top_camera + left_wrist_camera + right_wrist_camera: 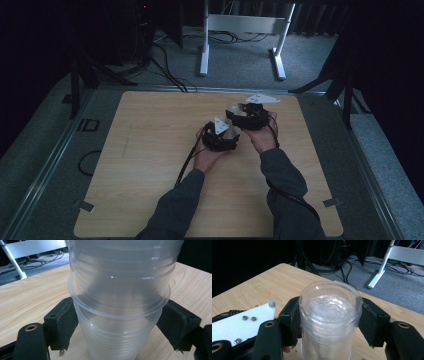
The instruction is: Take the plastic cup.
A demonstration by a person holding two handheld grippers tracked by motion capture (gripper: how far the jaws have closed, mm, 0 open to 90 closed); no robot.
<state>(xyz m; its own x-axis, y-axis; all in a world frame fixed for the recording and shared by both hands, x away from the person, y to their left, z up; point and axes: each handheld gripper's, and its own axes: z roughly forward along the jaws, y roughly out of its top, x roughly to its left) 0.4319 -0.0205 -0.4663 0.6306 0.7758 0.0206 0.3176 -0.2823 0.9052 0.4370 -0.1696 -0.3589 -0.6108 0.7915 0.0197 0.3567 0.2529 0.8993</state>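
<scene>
High view: two grippers, left gripper (231, 131), right gripper (235, 111), clamp clear cup stack (117, 302).

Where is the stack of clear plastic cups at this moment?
In the high view the stack of clear plastic cups is near the middle of the wooden table, held between the left hand-held gripper and the right hand-held gripper.

The high view looks forward and down from above the person's side onto the whole wooden table (150, 165), with grey carpet and a white desk frame (242, 30) beyond. Each gripper view sits low, just behind its own jaws, very close to clear plastic cups (117, 297). Both gripper views share the tabletop, the carpet and the white frame.
</scene>
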